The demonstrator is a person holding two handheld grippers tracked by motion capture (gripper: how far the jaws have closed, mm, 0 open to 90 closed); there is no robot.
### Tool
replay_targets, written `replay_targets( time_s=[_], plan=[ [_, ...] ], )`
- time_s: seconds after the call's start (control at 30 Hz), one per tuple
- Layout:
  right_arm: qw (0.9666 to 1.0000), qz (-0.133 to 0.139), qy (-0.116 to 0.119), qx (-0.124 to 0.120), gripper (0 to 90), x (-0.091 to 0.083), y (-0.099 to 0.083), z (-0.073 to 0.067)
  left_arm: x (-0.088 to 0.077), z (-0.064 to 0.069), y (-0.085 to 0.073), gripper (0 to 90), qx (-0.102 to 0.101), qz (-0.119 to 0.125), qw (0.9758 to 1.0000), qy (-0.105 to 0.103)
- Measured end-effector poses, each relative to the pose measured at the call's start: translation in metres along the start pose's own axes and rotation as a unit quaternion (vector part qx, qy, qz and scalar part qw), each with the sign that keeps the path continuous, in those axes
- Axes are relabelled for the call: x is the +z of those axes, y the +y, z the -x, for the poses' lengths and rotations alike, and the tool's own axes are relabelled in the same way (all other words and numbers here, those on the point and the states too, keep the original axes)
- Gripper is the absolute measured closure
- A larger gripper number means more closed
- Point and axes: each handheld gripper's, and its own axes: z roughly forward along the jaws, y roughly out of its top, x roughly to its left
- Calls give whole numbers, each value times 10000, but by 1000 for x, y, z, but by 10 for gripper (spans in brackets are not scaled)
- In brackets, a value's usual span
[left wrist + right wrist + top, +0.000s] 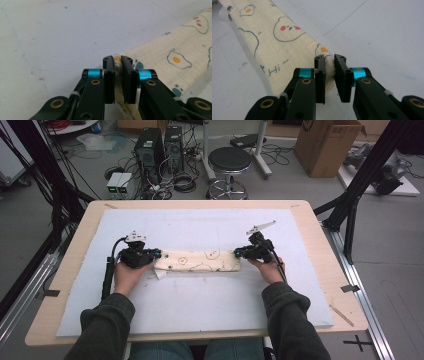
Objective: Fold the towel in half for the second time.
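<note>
Jaws of left gripper [118, 72] hide pinched cloth [180, 57] edge.

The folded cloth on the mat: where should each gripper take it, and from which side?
At its two short ends, coming in from outside along its length. The cloth lies as a long narrow folded strip, so the ends gather all layers. The left gripper and the right gripper are already shut on those ends, with fabric between the jaws.
</note>
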Motion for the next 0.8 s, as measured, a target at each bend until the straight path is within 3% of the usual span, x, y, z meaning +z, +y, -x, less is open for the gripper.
replay_targets(
  time_s=[0.1,0.57,0.8],
  plan=[
    [10000,-24,-73,0,797,5,2,3,3,-1,4,817,56,-25,9999,97],
    [9994,-10,-164,305,792,19,-2,17,19,-7,-1,810,-90,-114,9998,107],
    [9994,110,-239,242,712,14,-1,17,12,-8,1,712,-78,-9,10000,5]
  ],
)
